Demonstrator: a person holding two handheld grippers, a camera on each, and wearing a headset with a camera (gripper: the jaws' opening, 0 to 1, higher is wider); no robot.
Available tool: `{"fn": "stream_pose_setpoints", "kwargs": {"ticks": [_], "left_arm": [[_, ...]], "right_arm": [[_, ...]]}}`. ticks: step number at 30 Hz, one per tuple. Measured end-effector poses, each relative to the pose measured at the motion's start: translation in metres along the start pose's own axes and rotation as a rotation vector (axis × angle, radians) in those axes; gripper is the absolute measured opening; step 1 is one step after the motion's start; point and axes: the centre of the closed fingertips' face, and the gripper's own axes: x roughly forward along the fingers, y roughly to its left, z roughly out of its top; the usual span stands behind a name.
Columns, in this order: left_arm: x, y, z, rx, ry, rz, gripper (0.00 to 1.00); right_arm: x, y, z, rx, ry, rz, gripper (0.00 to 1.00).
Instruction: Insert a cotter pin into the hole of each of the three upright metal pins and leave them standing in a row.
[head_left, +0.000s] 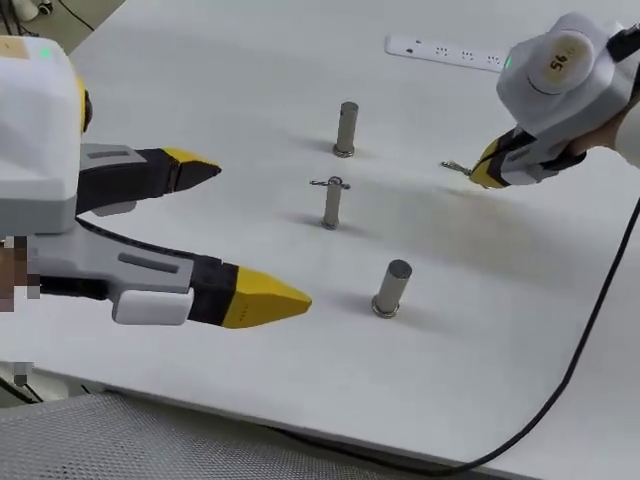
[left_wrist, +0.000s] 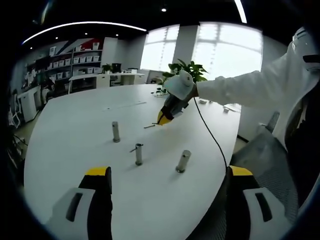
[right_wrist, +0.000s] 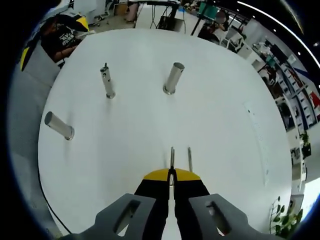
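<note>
Three upright metal pins stand in a row on the white table (head_left: 200, 60): the far pin (head_left: 346, 129), the middle pin (head_left: 332, 203) and the near pin (head_left: 392, 288). A cotter pin (head_left: 330, 183) sits crosswise through the top of the middle pin. My right gripper (head_left: 478, 172) hovers low over the table to the right of the row, shut on a second cotter pin (head_left: 456, 167) (right_wrist: 172, 157) that sticks out of its tips. My left gripper (head_left: 264, 233) is held left of the row, open with nothing between its fingers. From the left gripper view the pins (left_wrist: 138, 154) stand ahead of the open jaws.
A white power strip (head_left: 445, 52) lies at the back of the table. A black cable (head_left: 590, 330) trails from the right gripper across the table's right side and off its front edge. A grey mesh surface (head_left: 150, 440) lies below the front edge.
</note>
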Motion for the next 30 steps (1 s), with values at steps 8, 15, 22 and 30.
{"fn": "stream_pose_setpoints", "kwargs": {"ticks": [8, 15, 22, 30], "left_arm": [[0.01, -0.001, 0.005, -0.015, -0.006, -0.006, 0.92], [0.019, -0.003, 0.016, -0.011, -0.027, -0.019, 0.88], [0.028, -0.009, 0.025, -0.028, -0.048, -0.042, 0.81], [0.039, -0.018, 0.037, -0.05, -0.082, -0.069, 0.71]], "right_arm": [[-0.038, 0.005, 0.03, -0.087, -0.168, -0.113, 0.0], [-0.068, 0.026, 0.04, -0.088, -0.204, -0.159, 0.0], [-0.086, 0.059, 0.048, -0.145, -0.238, -0.197, 0.0], [-0.088, 0.092, 0.056, -0.28, -0.219, -0.262, 0.0]]}}
